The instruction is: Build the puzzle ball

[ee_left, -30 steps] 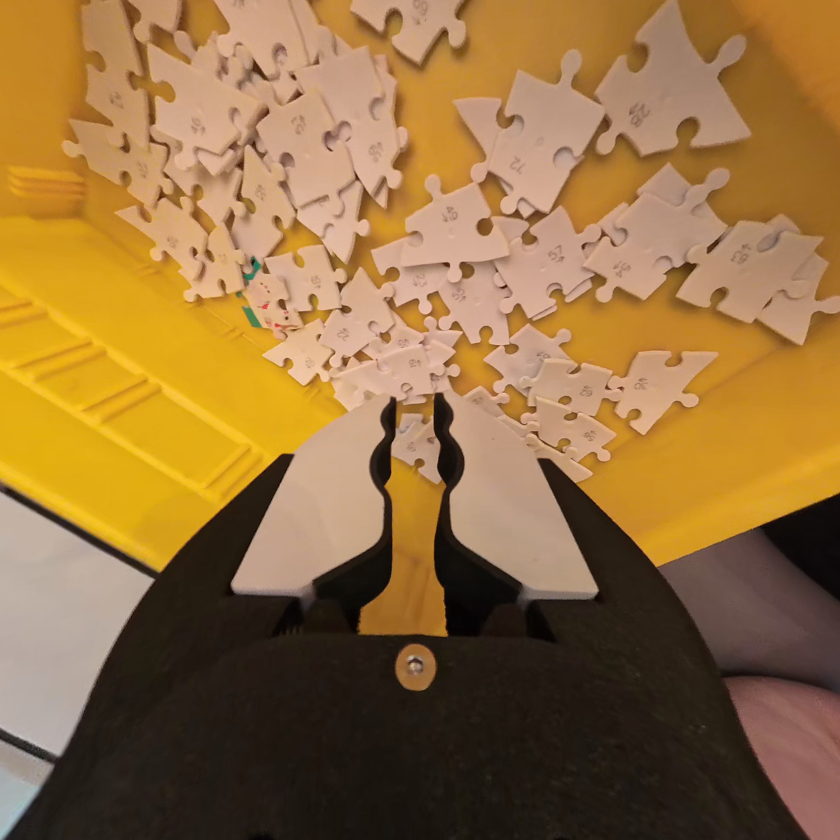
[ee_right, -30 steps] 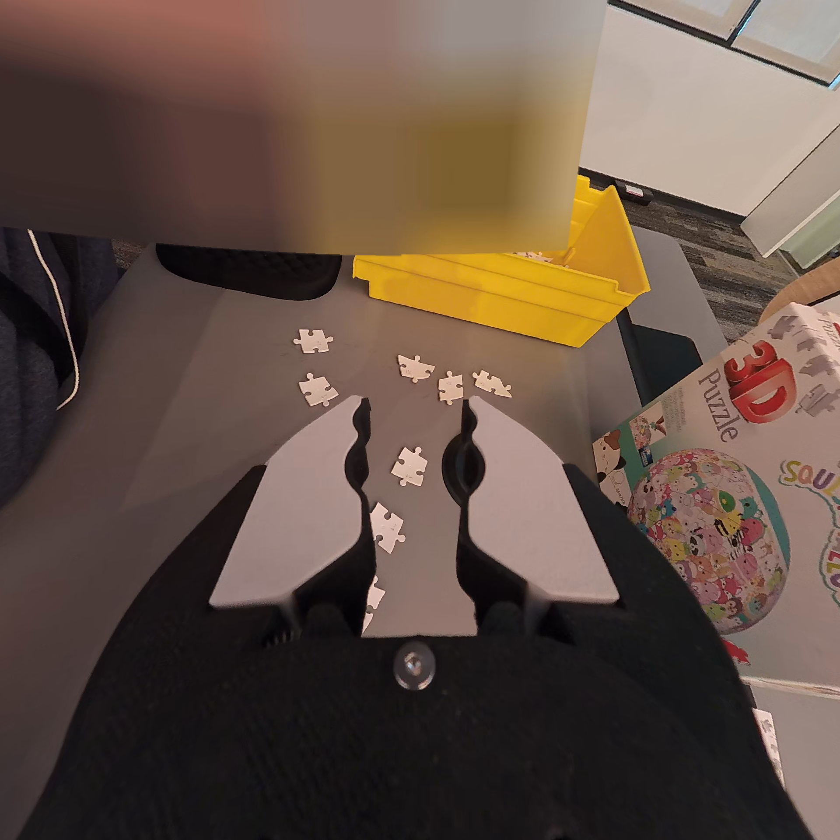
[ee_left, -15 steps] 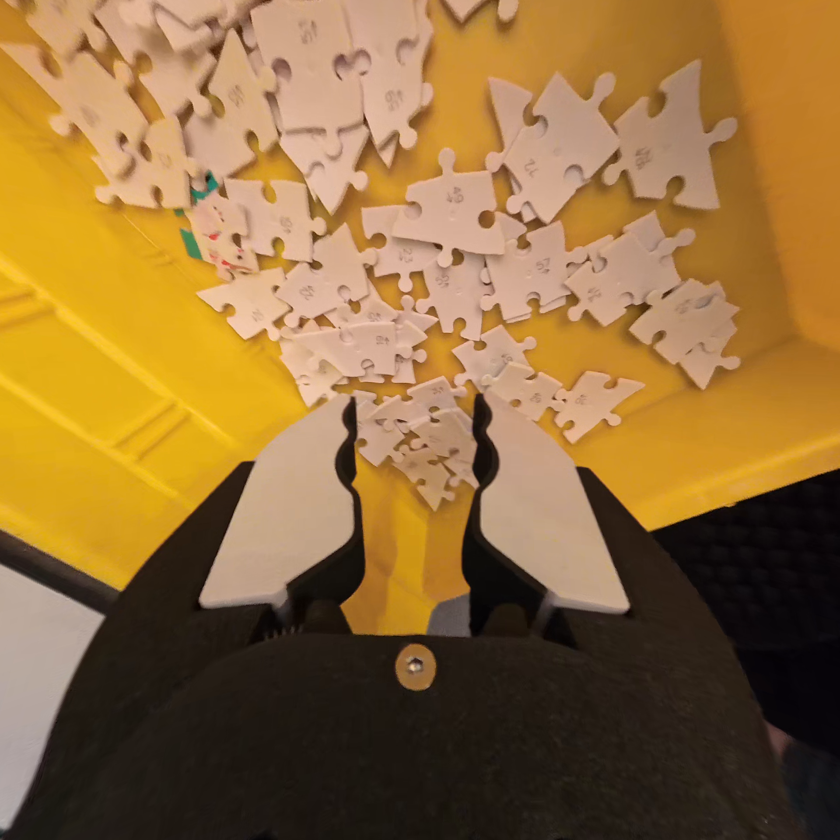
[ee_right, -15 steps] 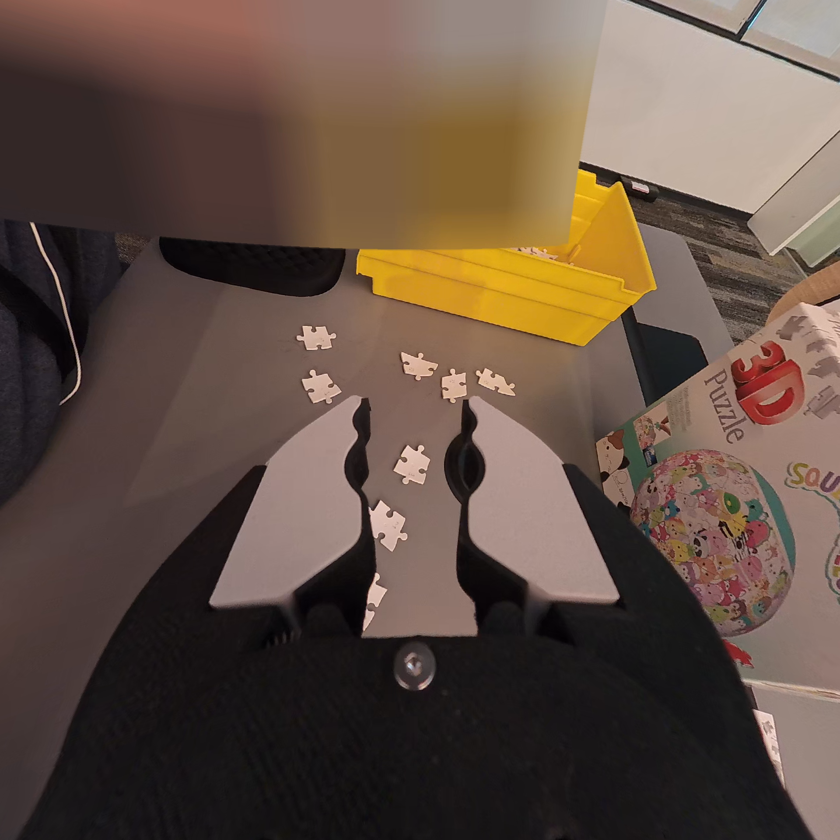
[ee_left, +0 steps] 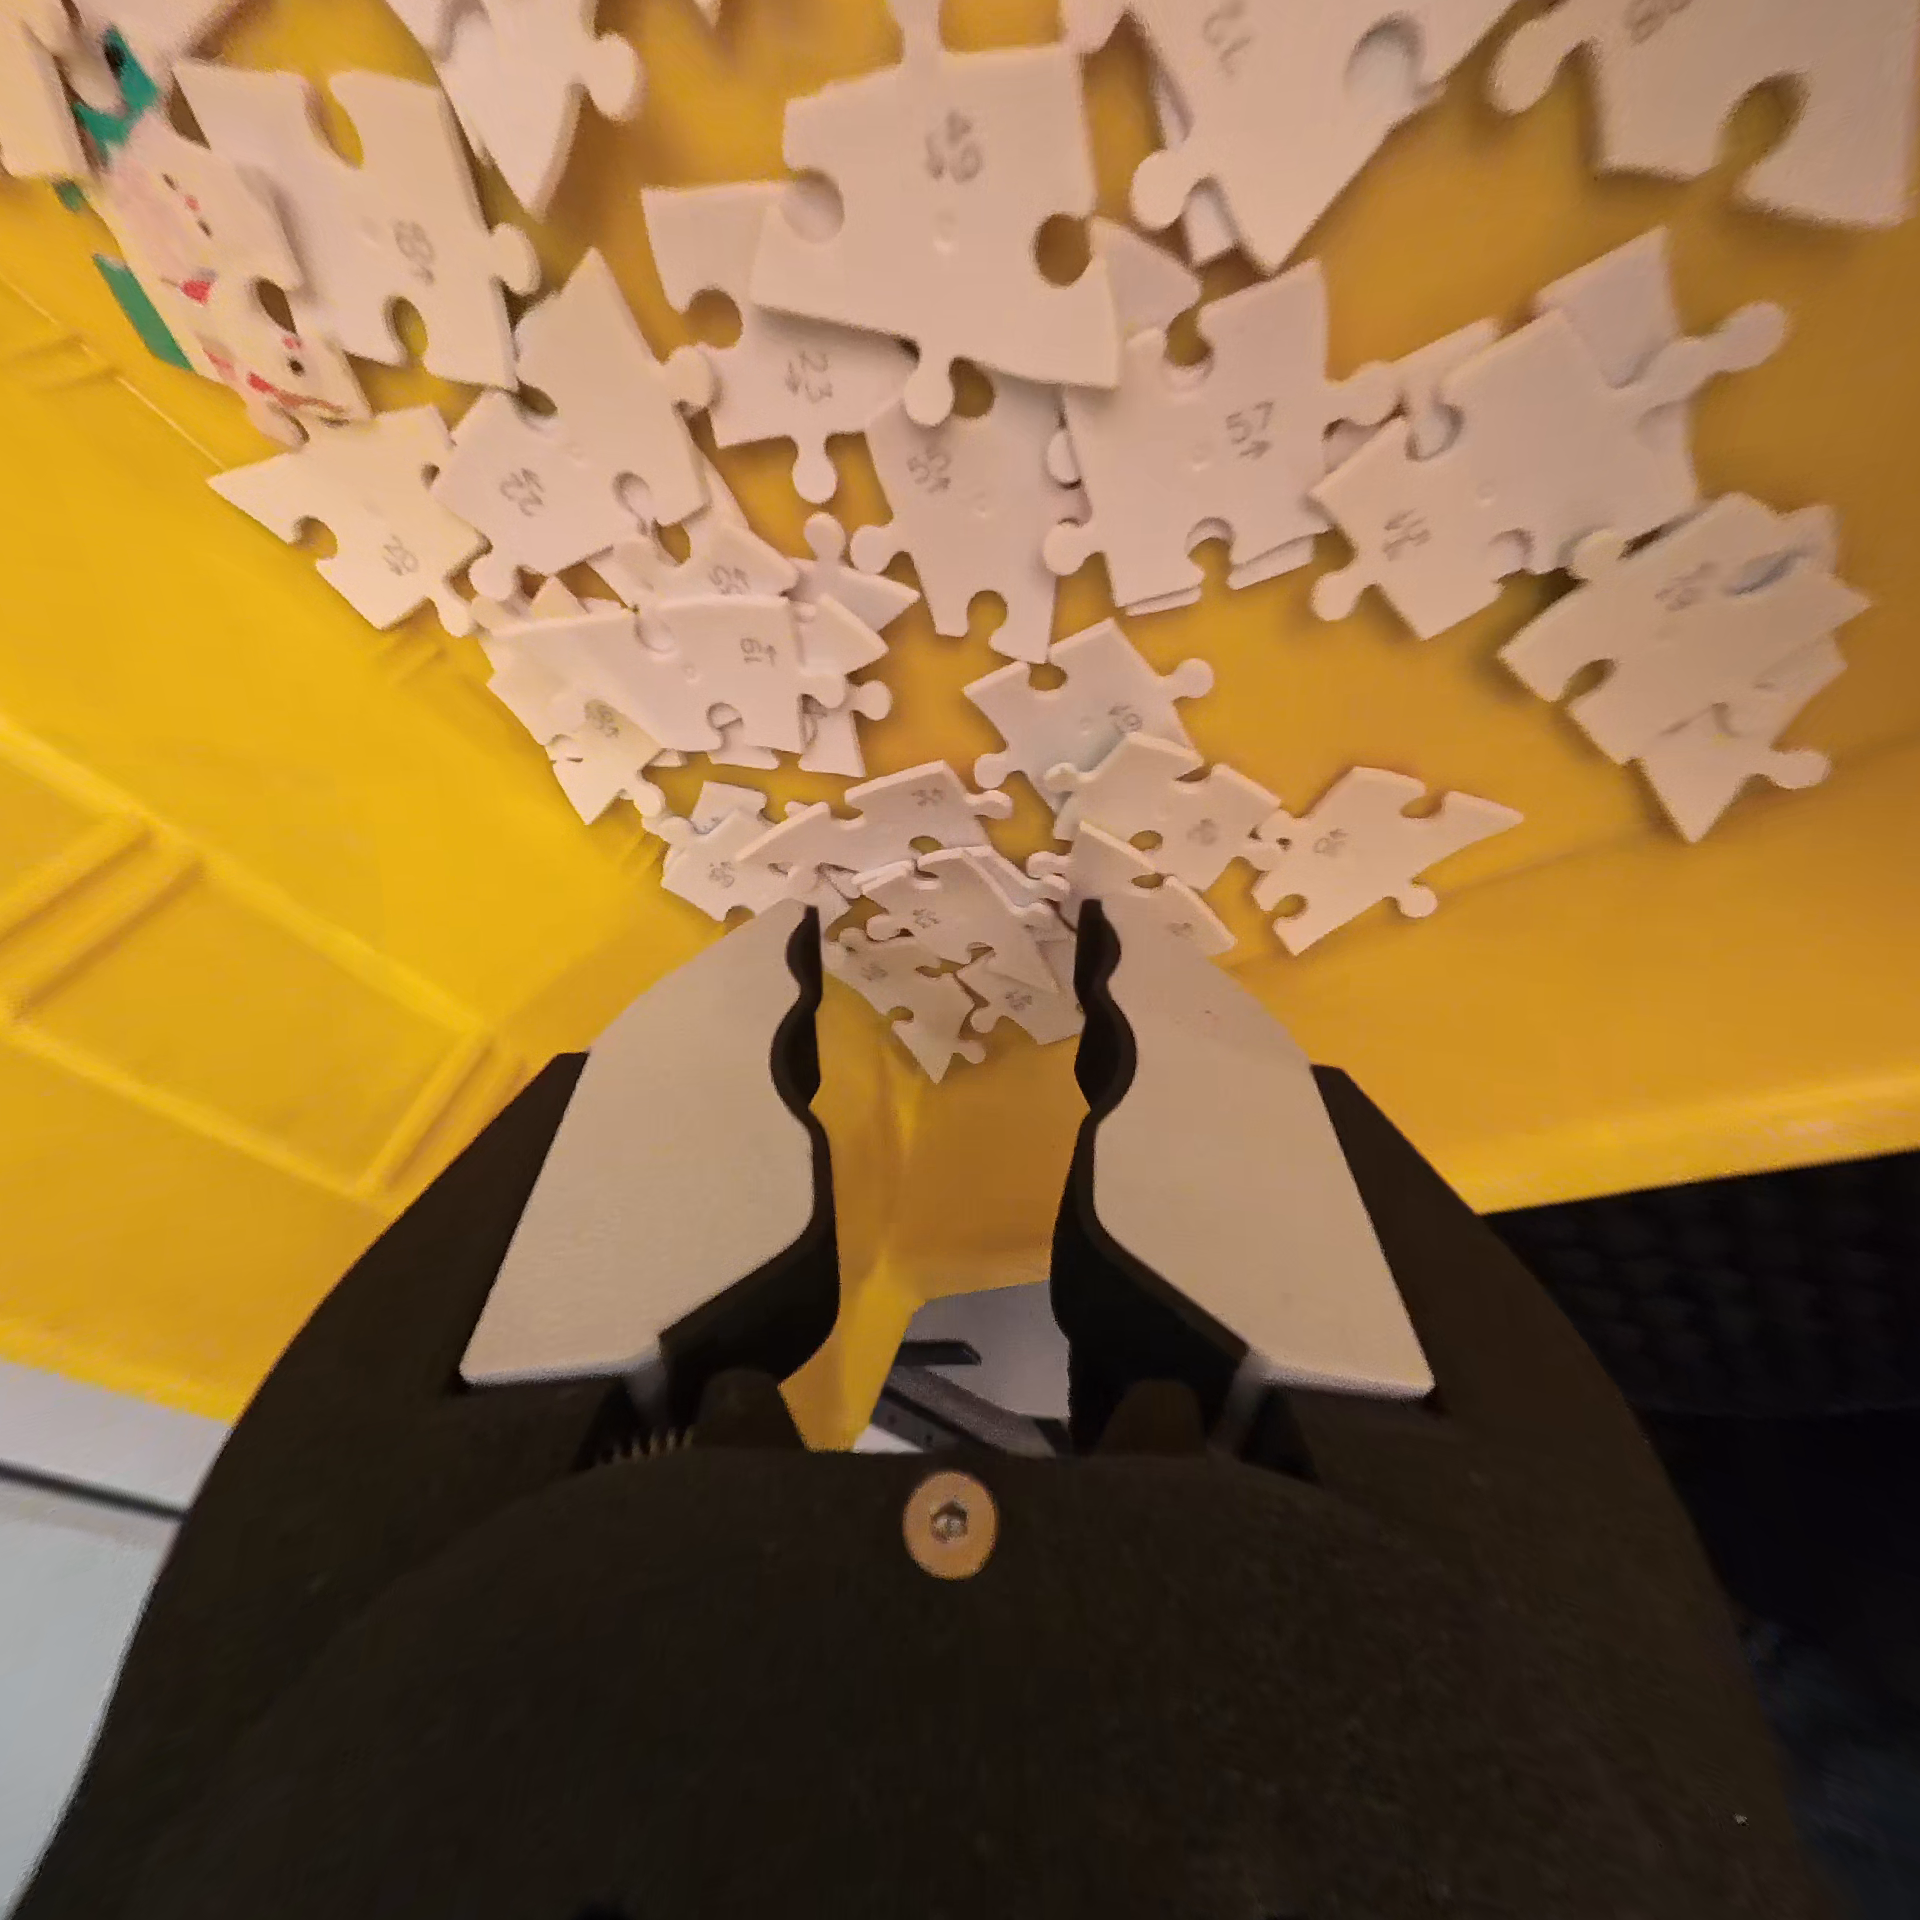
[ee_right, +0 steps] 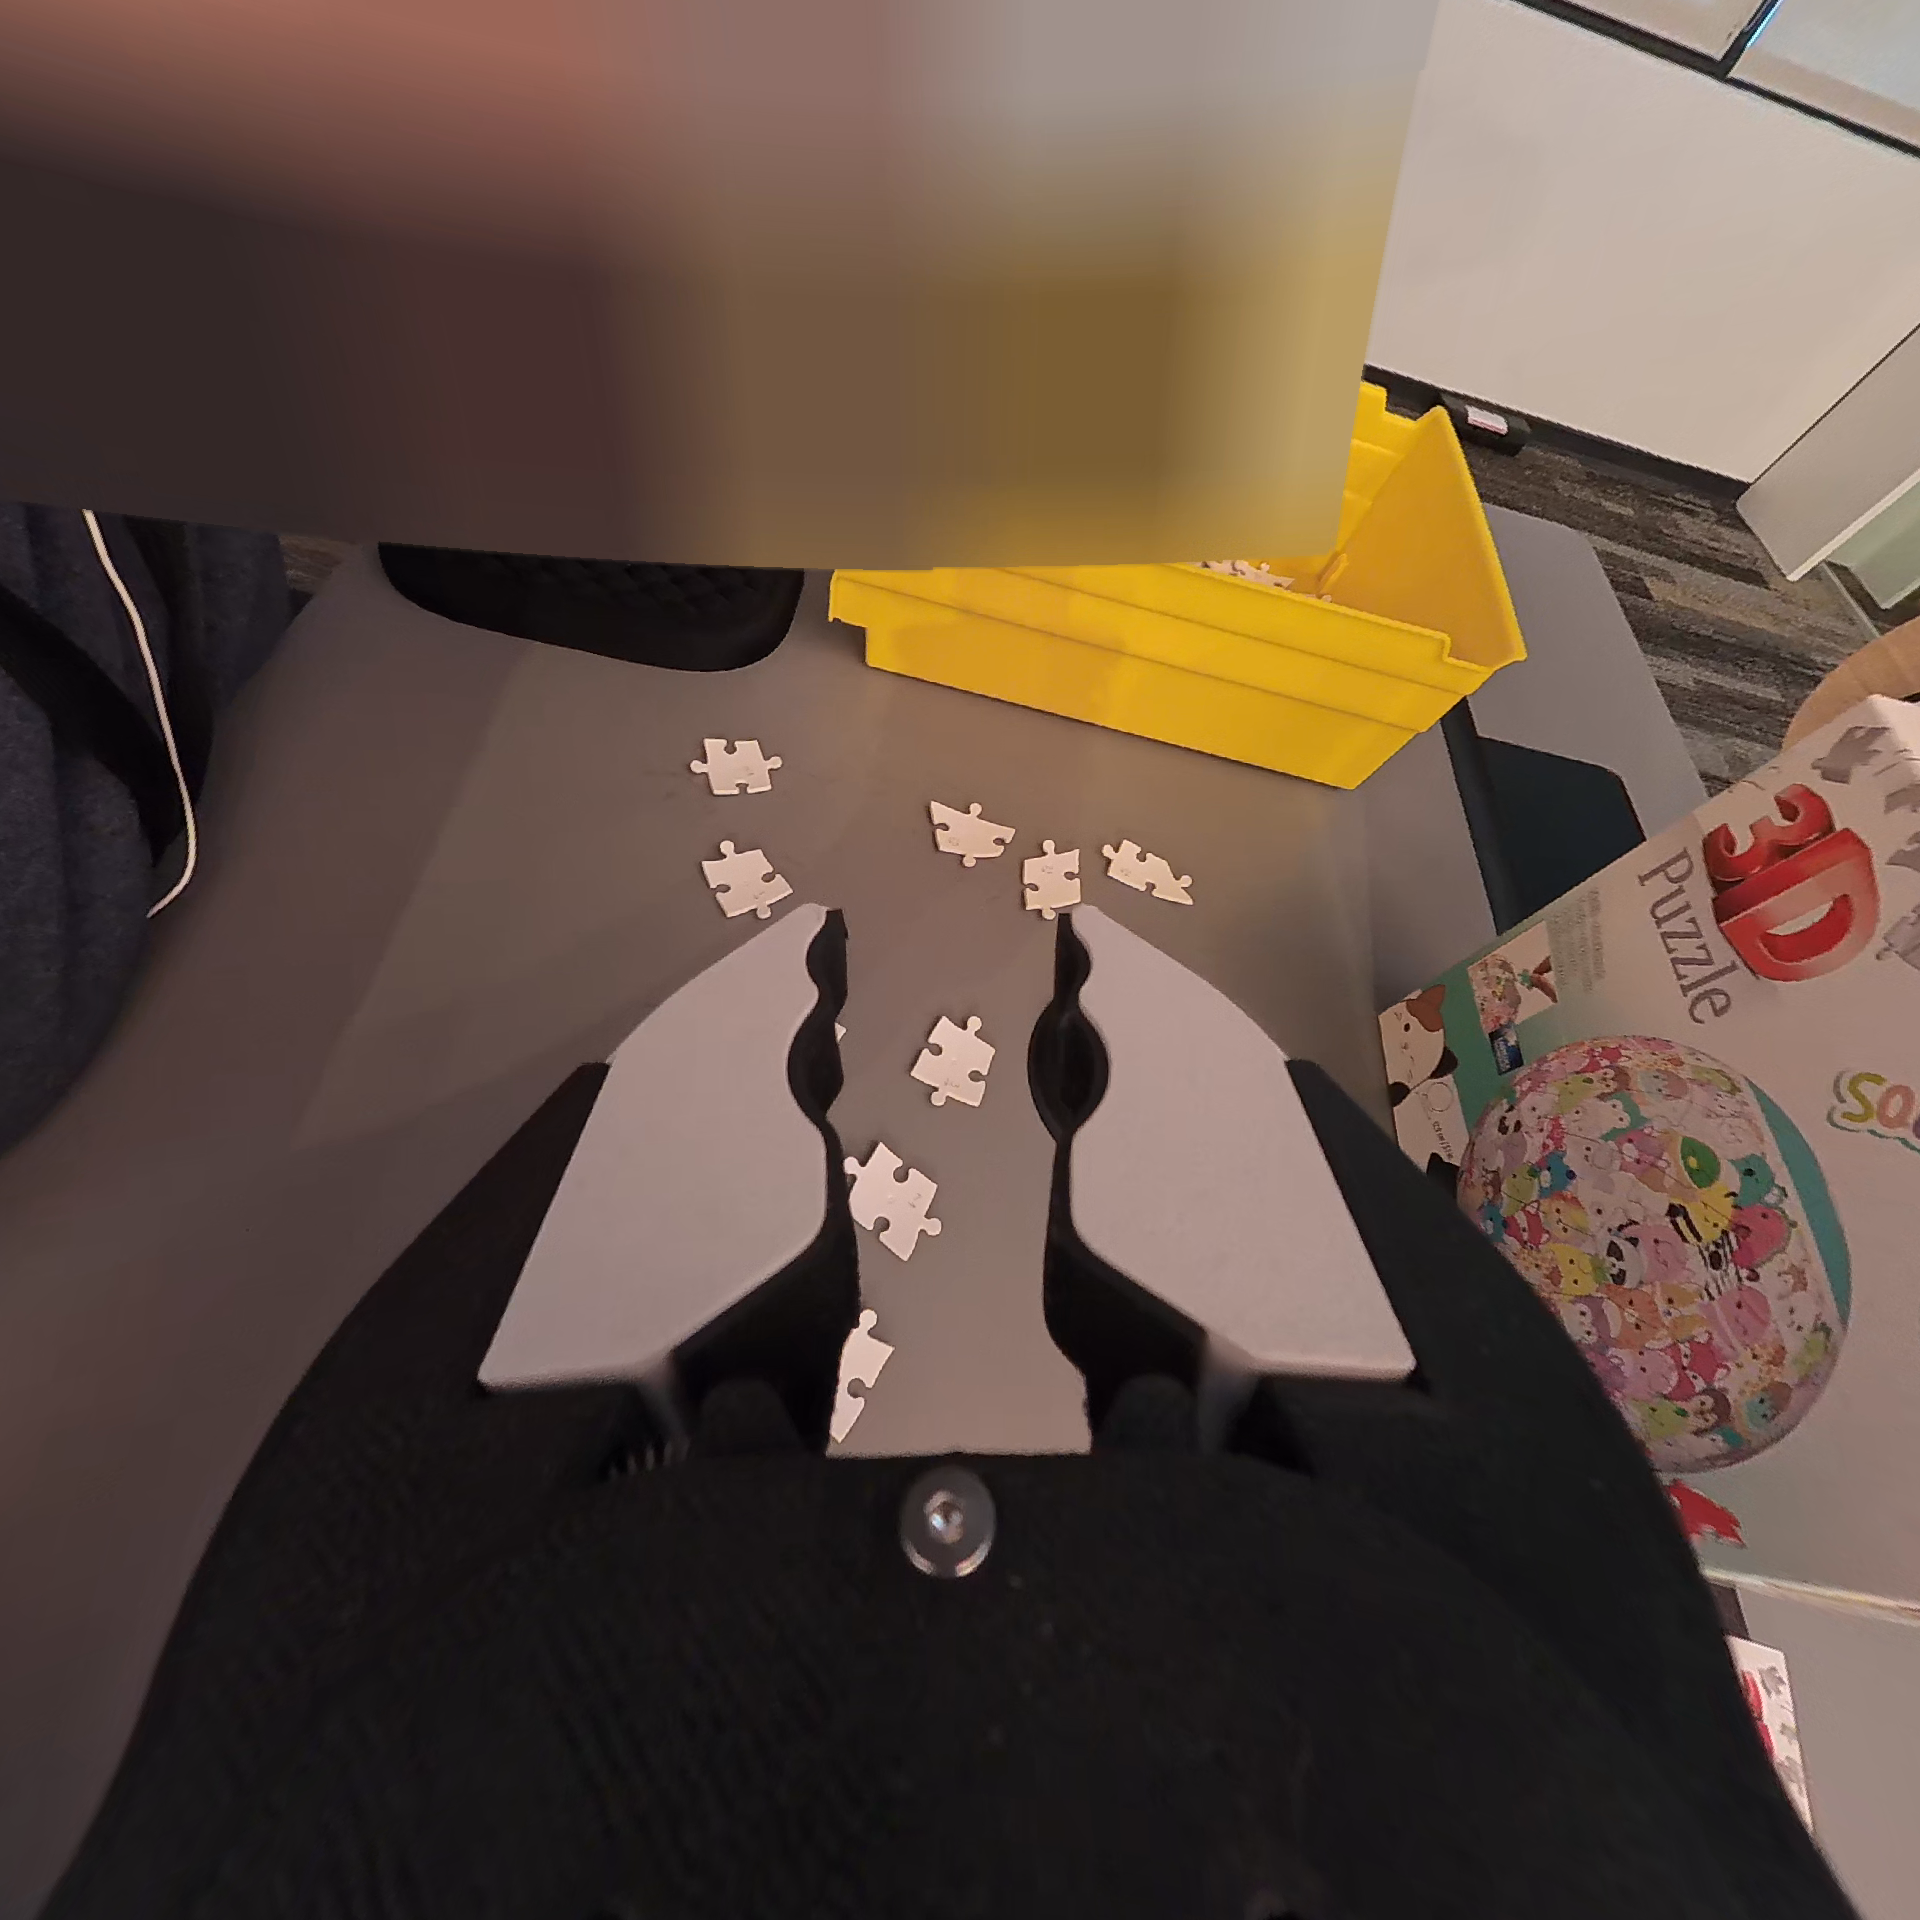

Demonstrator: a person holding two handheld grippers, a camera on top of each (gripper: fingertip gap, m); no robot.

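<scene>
The grey surface (ee_right: 436, 1039) carries a yellow bin (ee_right: 1195, 665) at its far edge and a puzzle box (ee_right: 1683, 1195) with a colourful ball pictured on it at its right edge. Inside the bin (ee_left: 260, 935), a heap of white puzzle pieces (ee_left: 935, 499) lies back side up across the floor, many overlapping; one at the upper left shows a printed, coloured face (ee_left: 208, 260). The left claw (ee_left: 945, 914) reaches into the bin with its jaws spread apart, its tips just at a small pile of overlapping pieces (ee_left: 956, 935) near the bin's corner, gripping nothing. The right claw (ee_right: 945, 920) hangs over the middle of the surface, jaws apart and empty. Loose white pieces (ee_right: 956, 1060) lie scattered on the surface between the bin and the near edge.
</scene>
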